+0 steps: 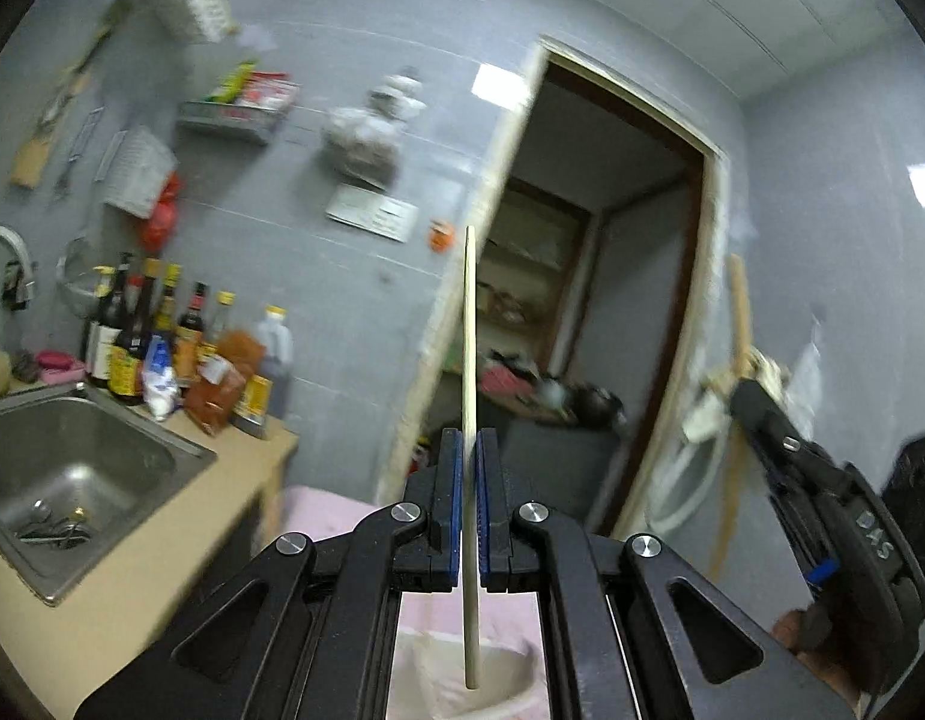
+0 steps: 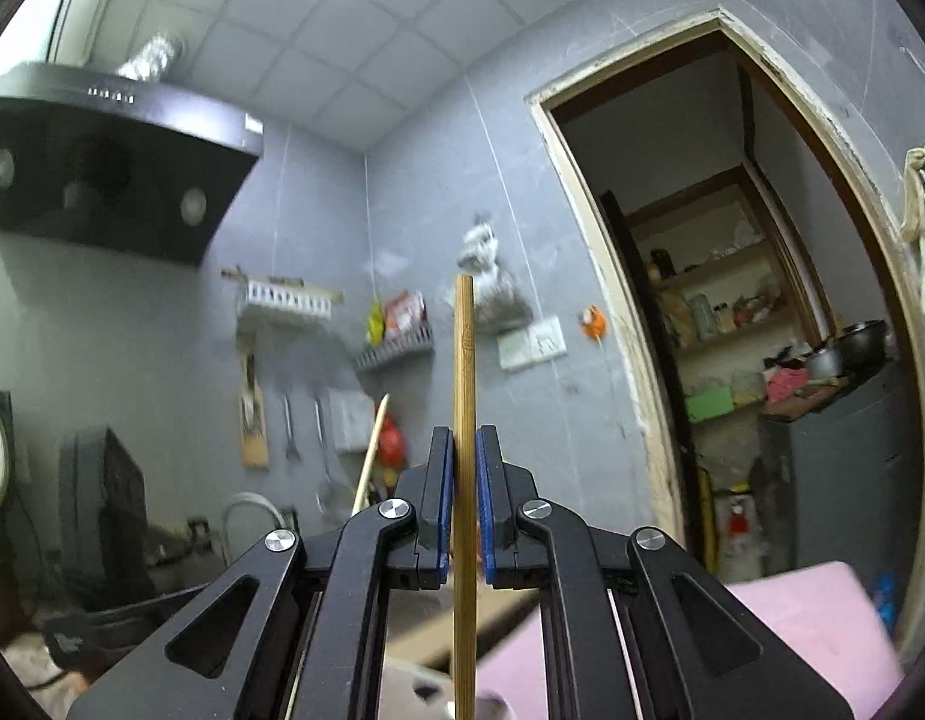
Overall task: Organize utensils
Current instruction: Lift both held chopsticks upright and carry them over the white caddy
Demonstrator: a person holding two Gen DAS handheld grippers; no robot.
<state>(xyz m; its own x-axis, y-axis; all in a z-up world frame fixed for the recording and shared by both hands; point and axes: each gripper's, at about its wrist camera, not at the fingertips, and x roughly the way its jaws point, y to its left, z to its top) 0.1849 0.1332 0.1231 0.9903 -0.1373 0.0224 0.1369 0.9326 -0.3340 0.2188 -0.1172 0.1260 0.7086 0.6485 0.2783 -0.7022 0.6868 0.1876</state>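
While each was clamped upright between blue pads, two chopsticks made up the lot on hand.

Item one: pale chopstick [image 1: 469, 360], thin, plain, held in the left gripper [image 1: 469, 450], whose jaws were closed on it around mid-length; the upper end rose well above the fingertips, the lower end hung behind and below the jaws over a whitish container [image 1: 510, 678], indistinct.

Item two: bamboo chopstick [image 2: 464, 372], darker, grained, somewhat thicker, held likewise in the right gripper [image 2: 463, 450], jaws closed on it, upper end standing above the tips, lower end running down below the linkage.

Handling, as judged: both light, stiff and slender; smooth sides likely to pivot or slide in a narrow pinch, so a hold near the middle, square across the pads, suited best. Unlikely to break under ordinary pressure.

Surroundings: a steel sink [image 1: 102, 450] holding a few metal utensils lay low to the left of the left gripper, condiment bottles [image 1: 180, 348] beyond it, a doorway [image 1: 600, 300] ahead. A range hood [image 2: 114, 180] hung upper left of the right gripper.
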